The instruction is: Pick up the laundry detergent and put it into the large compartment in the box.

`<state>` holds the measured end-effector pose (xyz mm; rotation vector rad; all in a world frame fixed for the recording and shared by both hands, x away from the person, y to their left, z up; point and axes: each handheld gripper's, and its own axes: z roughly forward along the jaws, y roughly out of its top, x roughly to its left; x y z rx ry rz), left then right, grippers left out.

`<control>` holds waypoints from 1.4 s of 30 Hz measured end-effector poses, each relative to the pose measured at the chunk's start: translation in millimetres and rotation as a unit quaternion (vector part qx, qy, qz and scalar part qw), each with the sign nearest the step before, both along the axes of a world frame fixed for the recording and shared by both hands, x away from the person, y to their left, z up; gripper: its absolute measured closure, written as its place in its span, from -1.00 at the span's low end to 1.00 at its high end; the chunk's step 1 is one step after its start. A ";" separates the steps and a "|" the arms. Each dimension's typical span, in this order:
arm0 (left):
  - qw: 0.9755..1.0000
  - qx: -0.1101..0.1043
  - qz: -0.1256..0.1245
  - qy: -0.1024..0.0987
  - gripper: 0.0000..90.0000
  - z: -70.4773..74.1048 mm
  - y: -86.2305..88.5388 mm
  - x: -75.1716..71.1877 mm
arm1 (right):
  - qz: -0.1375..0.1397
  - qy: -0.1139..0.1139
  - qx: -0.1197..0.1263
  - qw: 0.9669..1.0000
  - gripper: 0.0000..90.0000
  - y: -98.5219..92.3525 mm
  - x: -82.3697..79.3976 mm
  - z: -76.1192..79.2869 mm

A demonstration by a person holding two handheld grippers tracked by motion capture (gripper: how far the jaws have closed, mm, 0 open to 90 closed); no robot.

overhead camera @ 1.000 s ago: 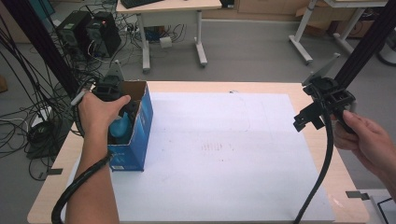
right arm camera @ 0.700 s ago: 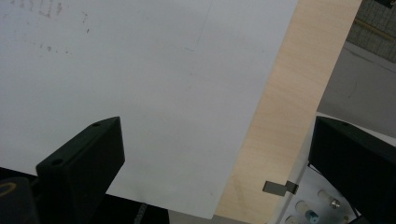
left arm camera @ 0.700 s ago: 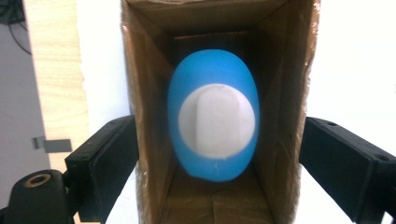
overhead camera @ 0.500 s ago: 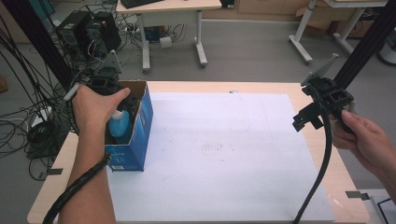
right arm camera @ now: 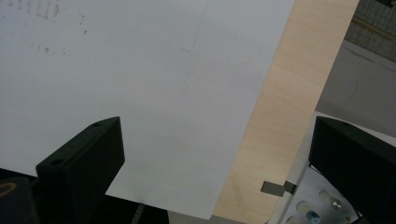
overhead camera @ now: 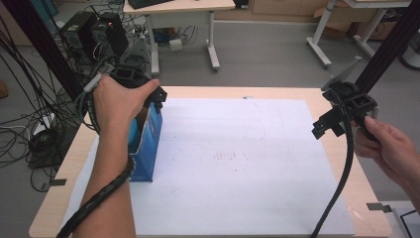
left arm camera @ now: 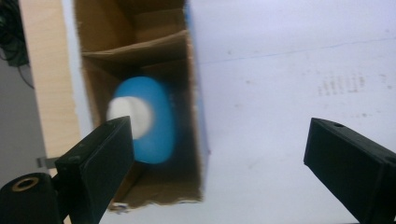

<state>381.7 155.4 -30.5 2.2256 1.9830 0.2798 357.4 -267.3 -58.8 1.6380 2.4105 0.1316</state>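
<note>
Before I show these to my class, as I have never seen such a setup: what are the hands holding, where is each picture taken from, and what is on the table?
No robot here: a person holds hand tongs, one in each hand. The high view looks down on the table; the left tongs are over a blue box, the right tongs over the table's right side. The other two pictures come from cameras riding on the tongs. The left one looks down into the open box, where a blue bottle with a white cap stands. The right one sees the white sheet covering the table. Both tongs are open and hold nothing.
</note>
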 end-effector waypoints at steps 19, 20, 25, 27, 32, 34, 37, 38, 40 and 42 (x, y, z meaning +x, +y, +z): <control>0.999 0.006 -0.043 0.022 -0.81 -12.2 -37.9 11.4 | 0.005 -0.001 0.008 1.000 -0.92 -0.8 -0.5 -0.3; 0.999 0.005 -0.046 0.022 -0.81 -12.2 -38.6 12.0 | 0.007 -0.001 0.009 1.000 -0.92 -1.3 -0.5 -0.6; 0.998 0.006 -0.051 0.021 -0.81 -12.3 -44.0 13.3 | 0.005 0.002 0.012 1.000 -0.92 -3.8 0.7 -1.3; 0.998 0.007 -0.052 0.024 -0.81 -13.0 -45.5 14.5 | 0.003 0.002 0.012 1.000 -0.92 -4.0 0.7 -1.2; 0.998 0.008 -0.055 0.028 -0.81 -14.8 -47.4 16.3 | 0.004 0.002 0.012 1.000 -0.92 -3.6 0.6 -0.8; 0.998 0.009 -0.057 0.029 -0.81 -14.9 -48.2 16.8 | 0.006 0.002 0.012 1.000 -0.92 -3.6 1.1 -1.3; 0.998 0.009 -0.057 0.029 -0.81 -15.3 -48.6 17.0 | 0.006 0.003 0.013 1.000 -0.92 -3.2 1.8 -1.6; 0.998 0.008 -0.058 0.029 -0.81 -15.7 -48.5 17.0 | 0.006 0.004 0.013 1.000 -0.92 -3.0 2.5 -1.7; 0.998 0.008 -0.058 0.030 -0.81 -16.2 -48.3 17.8 | 0.007 0.004 0.012 1.000 -0.92 -2.1 2.8 -1.9; 0.998 0.007 -0.059 0.031 -0.81 -16.9 -47.4 18.2 | 0.010 0.003 0.012 1.000 -0.92 -1.7 2.8 -2.0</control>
